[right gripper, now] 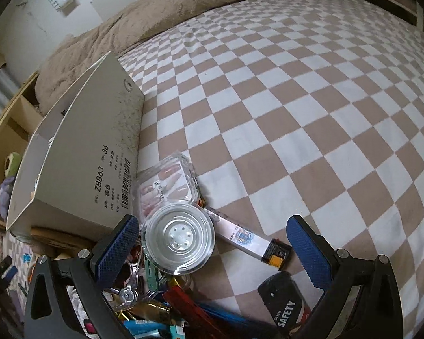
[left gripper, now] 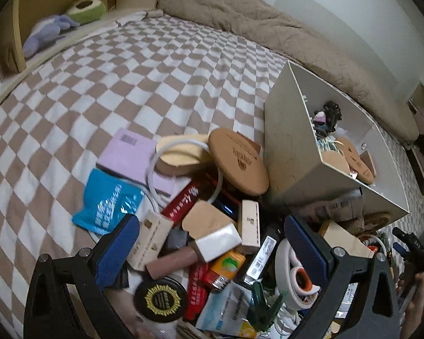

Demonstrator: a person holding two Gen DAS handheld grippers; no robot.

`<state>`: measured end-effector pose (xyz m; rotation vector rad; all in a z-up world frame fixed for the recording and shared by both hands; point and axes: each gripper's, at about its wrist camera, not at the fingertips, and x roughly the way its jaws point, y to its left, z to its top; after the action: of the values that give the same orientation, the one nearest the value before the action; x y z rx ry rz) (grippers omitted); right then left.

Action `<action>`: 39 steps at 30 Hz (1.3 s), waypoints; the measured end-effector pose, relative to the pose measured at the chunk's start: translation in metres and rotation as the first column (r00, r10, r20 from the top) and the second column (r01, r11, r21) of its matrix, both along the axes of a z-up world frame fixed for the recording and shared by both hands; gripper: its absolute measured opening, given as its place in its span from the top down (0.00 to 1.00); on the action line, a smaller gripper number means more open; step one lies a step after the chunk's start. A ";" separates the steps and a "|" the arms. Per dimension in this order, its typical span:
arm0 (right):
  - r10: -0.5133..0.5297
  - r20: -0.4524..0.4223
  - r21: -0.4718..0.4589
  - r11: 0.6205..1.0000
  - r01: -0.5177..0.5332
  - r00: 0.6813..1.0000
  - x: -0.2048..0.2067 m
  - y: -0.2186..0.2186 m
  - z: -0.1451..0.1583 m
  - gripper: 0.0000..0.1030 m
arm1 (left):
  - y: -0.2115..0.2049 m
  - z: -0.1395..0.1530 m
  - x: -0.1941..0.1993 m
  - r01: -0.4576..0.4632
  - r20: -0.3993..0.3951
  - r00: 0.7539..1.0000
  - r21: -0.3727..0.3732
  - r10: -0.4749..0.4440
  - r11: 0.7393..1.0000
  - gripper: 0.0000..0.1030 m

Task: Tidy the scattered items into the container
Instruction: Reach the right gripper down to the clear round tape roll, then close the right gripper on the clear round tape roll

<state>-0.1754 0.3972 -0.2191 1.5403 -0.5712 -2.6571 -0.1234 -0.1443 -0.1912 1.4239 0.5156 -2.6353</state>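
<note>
Both tools are empty, with their jaws spread apart. My left tool (left gripper: 212, 243) hovers over the heap of scattered items on the bed (left gripper: 127, 84). My right tool (right gripper: 213, 244) hovers at the heap's edge.

**Container.** The container is a pale cardboard box (left gripper: 294, 147), at 2 o'clock from the left tool. It sits tilted, apparently propped on items at the heap's edge, so its open top faces the tool. It already holds several things, among them a dark hair scrunchie (left gripper: 329, 113) and round brown discs. In the right wrist view the box (right gripper: 79, 163) lies at 10 o'clock, its printed label side toward me.

**Left side.** Between the spread fingers lie a white-and-tan carton (left gripper: 212, 231), a dusty-pink tube (left gripper: 173, 261) and an orange packet (left gripper: 227, 264), all overlapping. I judge the jaws are held wide so they can straddle one of them. A round brown lid (left gripper: 237, 161) and a white cable (left gripper: 161, 169) lie at 12 o'clock, a blue pouch (left gripper: 110, 206) at 10 o'clock and a black jar (left gripper: 161, 299) at 7 o'clock.

**Right side.** A round clear lid (right gripper: 179, 240) sits between the fingers, nearer the left one. It overlaps a clear blister pack (right gripper: 166, 183) and touches a long silver box (right gripper: 240, 237).

**Obstructions.**
- The items interlock, so lifting one may drag its neighbours.
- The cable loops around an item under the brown lid.
- The box's near wall stands between the heap and its opening.
</note>
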 end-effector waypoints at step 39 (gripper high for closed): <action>0.074 -0.061 -0.082 0.993 -0.079 0.995 0.013 -0.019 0.020 0.47 | -0.001 -0.035 0.006 -0.253 0.135 0.959 0.003 0.251 0.967 0.00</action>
<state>-0.1622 0.3787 -0.1988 1.4284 -0.6009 -2.5763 -0.1175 -0.1452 -0.2265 1.4225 0.6620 -2.3255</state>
